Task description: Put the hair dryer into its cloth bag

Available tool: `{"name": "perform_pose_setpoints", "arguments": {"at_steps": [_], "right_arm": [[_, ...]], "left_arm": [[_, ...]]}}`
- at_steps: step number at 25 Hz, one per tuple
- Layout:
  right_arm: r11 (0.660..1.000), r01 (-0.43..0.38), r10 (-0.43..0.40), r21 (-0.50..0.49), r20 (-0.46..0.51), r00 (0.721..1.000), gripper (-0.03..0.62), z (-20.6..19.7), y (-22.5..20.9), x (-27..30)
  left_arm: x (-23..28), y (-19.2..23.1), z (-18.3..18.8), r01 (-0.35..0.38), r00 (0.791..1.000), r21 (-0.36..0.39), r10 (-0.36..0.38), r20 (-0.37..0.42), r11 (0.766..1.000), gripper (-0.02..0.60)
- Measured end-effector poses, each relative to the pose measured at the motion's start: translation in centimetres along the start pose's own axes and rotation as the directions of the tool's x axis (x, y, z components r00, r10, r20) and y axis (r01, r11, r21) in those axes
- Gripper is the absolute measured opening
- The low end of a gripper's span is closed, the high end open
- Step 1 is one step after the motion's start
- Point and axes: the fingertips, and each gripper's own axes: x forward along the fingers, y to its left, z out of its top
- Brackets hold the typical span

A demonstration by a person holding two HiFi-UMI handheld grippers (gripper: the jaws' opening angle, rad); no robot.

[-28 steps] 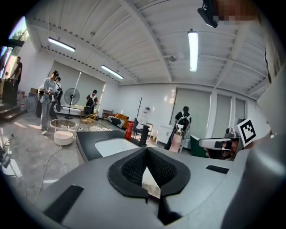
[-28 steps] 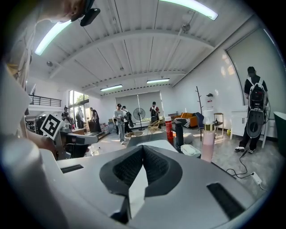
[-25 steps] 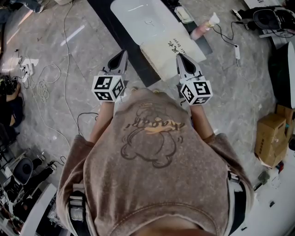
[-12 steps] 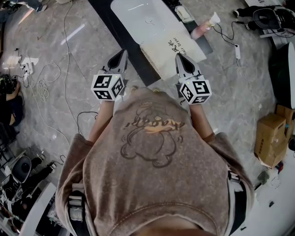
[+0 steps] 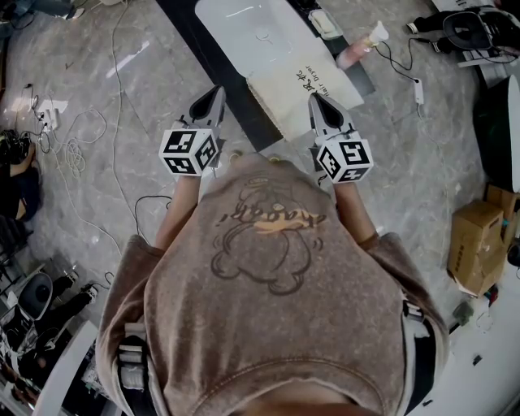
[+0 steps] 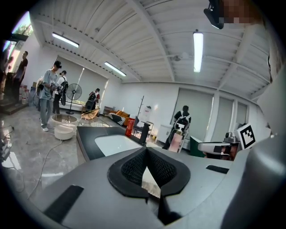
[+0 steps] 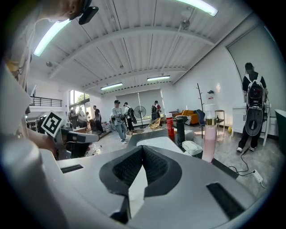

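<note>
A cream cloth bag (image 5: 296, 89) with handwriting on it lies flat on the near end of a black counter (image 5: 236, 89), just past a white sink basin (image 5: 244, 28). I see no hair dryer clearly in any view. My left gripper (image 5: 216, 93) hovers at the counter's left edge, left of the bag, shut and empty. Over the bag's right edge my right gripper (image 5: 316, 101) is also shut with nothing in it. The left gripper view shows the left gripper (image 6: 146, 152) with its jaws together, and the right gripper view shows the same of the right gripper (image 7: 142, 150).
A pink pump bottle (image 5: 355, 50) and a soap dish (image 5: 323, 24) stand on the counter beyond the bag. Cables (image 5: 73, 146) trail over the marble floor at left. A cardboard box (image 5: 475, 244) sits at right. Several people (image 6: 47, 98) stand far off.
</note>
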Motion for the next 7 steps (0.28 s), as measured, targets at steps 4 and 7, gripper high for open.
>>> {"name": "perform_pose_setpoints", "arguments": {"at_steps": [4, 7], "right_arm": [[1.000, 0.002, -0.002, 0.002, -0.003, 1.000, -0.008, -0.02, -0.07, 0.00], [1.000, 0.002, -0.002, 0.005, -0.004, 1.000, -0.008, 0.00, -0.22, 0.05]], "left_arm": [[0.04, -0.14, -0.01, 0.004, 1.000, -0.006, -0.004, -0.003, 1.000, 0.018], [0.19, -0.18, 0.02, 0.005, 1.000, -0.009, -0.005, -0.006, 1.000, 0.018]]}}
